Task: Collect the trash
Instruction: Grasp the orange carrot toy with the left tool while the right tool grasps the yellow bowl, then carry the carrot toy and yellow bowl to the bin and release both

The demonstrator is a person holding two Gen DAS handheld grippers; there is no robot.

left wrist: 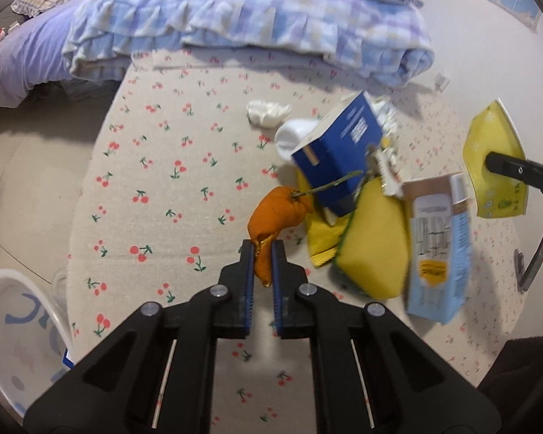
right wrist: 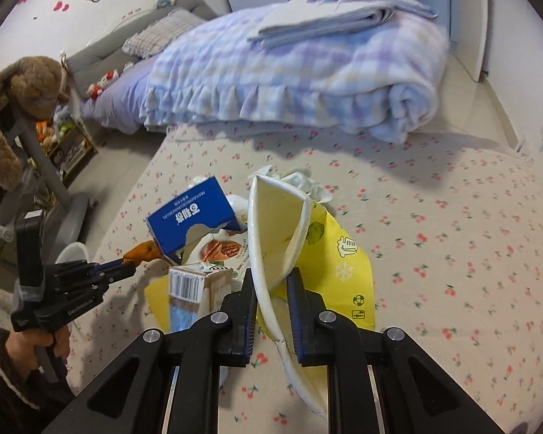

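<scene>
My right gripper (right wrist: 273,278) pinches a crumpled yellow wrapper (right wrist: 336,264) above the cherry-print mat (right wrist: 452,238). To its left, my left gripper (right wrist: 126,269) clamps an orange peel (right wrist: 143,253), just beside a blue carton (right wrist: 192,222) and a barcoded carton (right wrist: 195,287).

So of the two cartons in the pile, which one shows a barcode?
The brown and light-blue carton, nearest the right gripper, shows a barcode near its top. The dark blue carton behind it shows only white print.
</scene>
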